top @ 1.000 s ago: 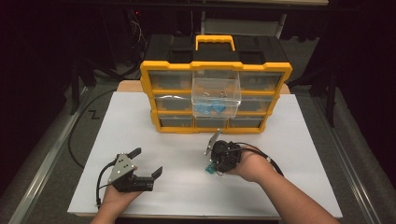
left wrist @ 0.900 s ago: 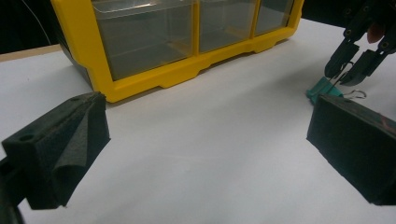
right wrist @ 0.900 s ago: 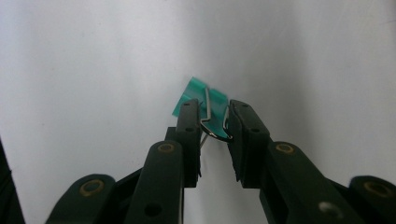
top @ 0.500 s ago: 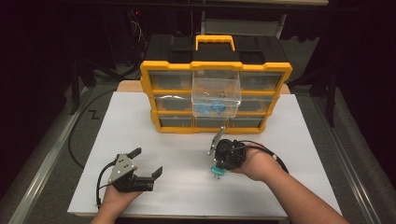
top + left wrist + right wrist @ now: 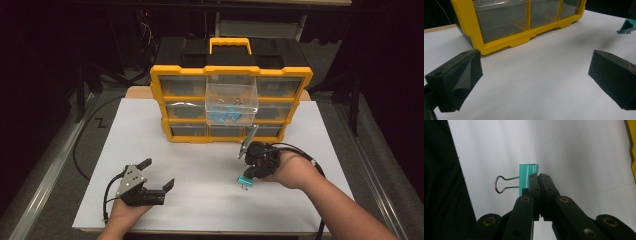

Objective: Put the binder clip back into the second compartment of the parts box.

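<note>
A teal binder clip (image 5: 244, 182) with wire handles hangs just above the white board, pinched by my right gripper (image 5: 248, 175), which points down and to the left. In the right gripper view the jaws are shut on the edge of the clip (image 5: 528, 173), and its wire loop sticks out to the left of the right gripper (image 5: 539, 178). My left gripper (image 5: 159, 173) rests near the front left of the board, open with nothing between its pads (image 5: 459, 80). The clip (image 5: 627, 26) also appears at the far right of the left gripper view.
A yellow drawer organizer (image 5: 230, 71) with a black top and yellow handle stands at the back of the white board (image 5: 200, 160). Its clear middle drawer (image 5: 231, 102) is pulled out and holds several blue clips. The organizer's bottom drawers (image 5: 506, 25) lie ahead of the left gripper.
My right hand has risen and moved to the right, carrying the teal clip off the board. The left gripper has stayed in place.
</note>
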The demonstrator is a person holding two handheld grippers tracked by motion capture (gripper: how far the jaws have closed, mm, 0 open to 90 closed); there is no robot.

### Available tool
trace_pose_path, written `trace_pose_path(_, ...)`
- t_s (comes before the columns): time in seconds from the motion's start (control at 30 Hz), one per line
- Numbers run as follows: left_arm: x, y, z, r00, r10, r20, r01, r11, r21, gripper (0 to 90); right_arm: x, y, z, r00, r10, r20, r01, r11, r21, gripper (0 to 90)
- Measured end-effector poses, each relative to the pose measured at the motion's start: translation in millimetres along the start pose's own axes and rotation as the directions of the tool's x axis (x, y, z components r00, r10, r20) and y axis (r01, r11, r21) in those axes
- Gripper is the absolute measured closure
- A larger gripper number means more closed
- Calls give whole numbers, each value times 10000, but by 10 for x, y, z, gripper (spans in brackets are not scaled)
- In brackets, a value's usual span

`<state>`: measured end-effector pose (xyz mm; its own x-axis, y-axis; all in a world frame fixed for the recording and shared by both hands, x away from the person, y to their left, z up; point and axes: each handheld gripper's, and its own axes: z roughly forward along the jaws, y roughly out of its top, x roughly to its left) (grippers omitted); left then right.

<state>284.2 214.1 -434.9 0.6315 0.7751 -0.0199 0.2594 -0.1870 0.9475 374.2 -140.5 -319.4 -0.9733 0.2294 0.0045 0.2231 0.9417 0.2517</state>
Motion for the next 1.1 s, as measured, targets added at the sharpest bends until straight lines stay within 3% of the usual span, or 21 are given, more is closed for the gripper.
trace_pose_path(0.27,-2,0,1,10000,20,8,-20,10000,51,3,-53,-96,-337,9996,57,-274,-61,9999,-137,900)
trace_pose_path(0.53,-1,-1,-1,10000,3,-7,-3,10000,1,3,-76,-92,-733,10000,-8,-89,6,9996,-269,900)
trace_pose_path(0.77,1,-1,-6,10000,8,-16,-8,10000,0,3,-75,-7,-1040,9991,-386,-194,379,9987,-333,900)
trace_pose_path(1.1,7,-1,-12,10000,-32,-24,32,10000,-22,3,-57,195,-1596,9979,-647,92,652,9963,-567,900)
